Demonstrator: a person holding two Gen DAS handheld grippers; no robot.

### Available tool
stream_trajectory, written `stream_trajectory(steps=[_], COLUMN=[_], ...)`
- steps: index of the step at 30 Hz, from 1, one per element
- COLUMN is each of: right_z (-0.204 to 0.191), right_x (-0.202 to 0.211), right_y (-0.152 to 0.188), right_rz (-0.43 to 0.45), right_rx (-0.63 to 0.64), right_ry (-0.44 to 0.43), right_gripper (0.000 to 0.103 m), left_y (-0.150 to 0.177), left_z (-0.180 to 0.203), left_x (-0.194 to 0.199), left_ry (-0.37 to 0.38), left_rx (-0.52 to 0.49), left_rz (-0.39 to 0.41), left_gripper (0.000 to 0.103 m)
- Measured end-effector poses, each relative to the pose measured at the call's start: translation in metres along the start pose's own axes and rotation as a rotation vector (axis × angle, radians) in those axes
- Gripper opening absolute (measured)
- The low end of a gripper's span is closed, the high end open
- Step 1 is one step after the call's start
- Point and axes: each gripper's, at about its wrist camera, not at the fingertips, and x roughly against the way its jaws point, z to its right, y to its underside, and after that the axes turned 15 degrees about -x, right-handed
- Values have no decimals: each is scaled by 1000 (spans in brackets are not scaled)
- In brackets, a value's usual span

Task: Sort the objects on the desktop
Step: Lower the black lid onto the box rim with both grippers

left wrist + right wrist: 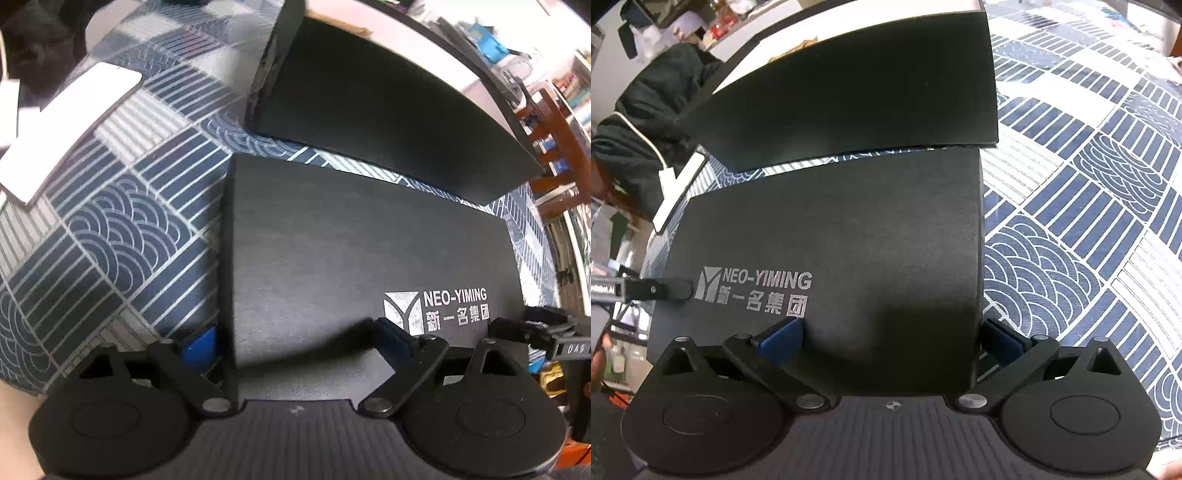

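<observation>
A flat black box lid (351,258) printed NEO-YIMING lies on the blue patterned tablecloth (110,221). Behind it stands the open black box (369,110), also seen in the right wrist view (868,85). My left gripper (295,343) is open and straddles the lid's left edge, one blue pad (199,345) outside it, the other on top. My right gripper (890,336) is open and straddles the lid's (849,240) right edge the same way. Each gripper shows at the other view's side edge.
A white flat slab (70,122) lies on the cloth to the left of the box. A dark jacket (646,118) and a white cable lie beyond the table's left edge. A wooden chair (554,140) stands at the far right. Patterned cloth (1089,221) spreads to the right.
</observation>
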Motion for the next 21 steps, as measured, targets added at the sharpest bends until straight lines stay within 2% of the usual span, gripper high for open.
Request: stream_trajectory(steps=[3, 7, 11, 16, 21], right_z=[-3, -11, -16, -21, -20], right_x=[0, 1, 9, 26, 48], right_y=[1, 3, 8, 11, 13], right_rz=[2, -36, -38, -25, 21], right_rx=[5, 20, 51, 67, 58], right_ry=[8, 35, 34, 18, -2], right_gripper=[103, 103, 103, 103, 103], left_y=[-2, -14, -18, -24, -26], left_z=[3, 18, 21, 34, 44], left_x=[0, 1, 16, 40, 55], left_ry=[-23, -91, -98, -131, -128], left_rx=[13, -51, -93, -151, -167], left_rz=[-3, -59, -70, -40, -15], left_gripper=[103, 103, 103, 103, 103])
